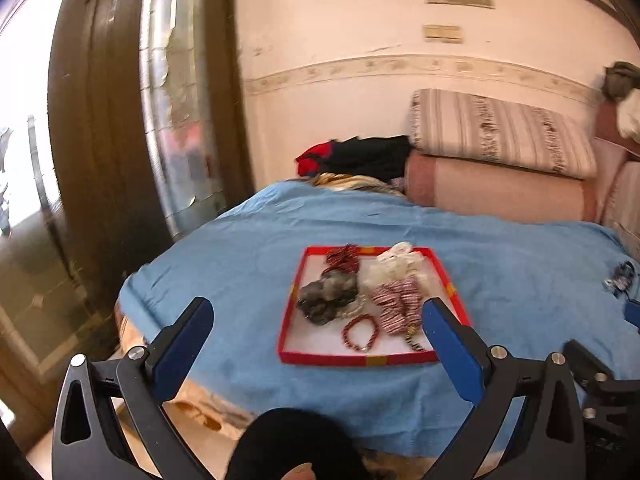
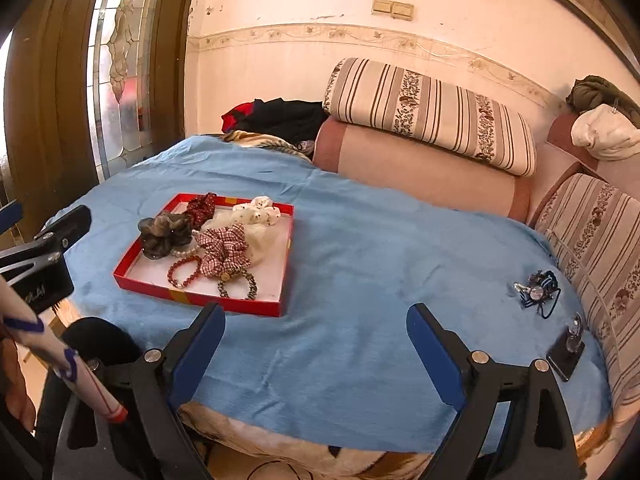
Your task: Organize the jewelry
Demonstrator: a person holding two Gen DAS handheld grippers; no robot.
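red tray (scrunchies, beaded bracelets)

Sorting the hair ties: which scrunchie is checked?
The red-and-white checked scrunchie in the red tray, nearest its front; the others are grey, dark red and cream.

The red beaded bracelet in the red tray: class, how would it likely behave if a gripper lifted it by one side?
The red beaded bracelet lies as a loose, uneven loop, so it would probably droop and dangle. Its small, glossy round beads may slip between flat fingers. It looks light, so the red cardboard tray should stay put.
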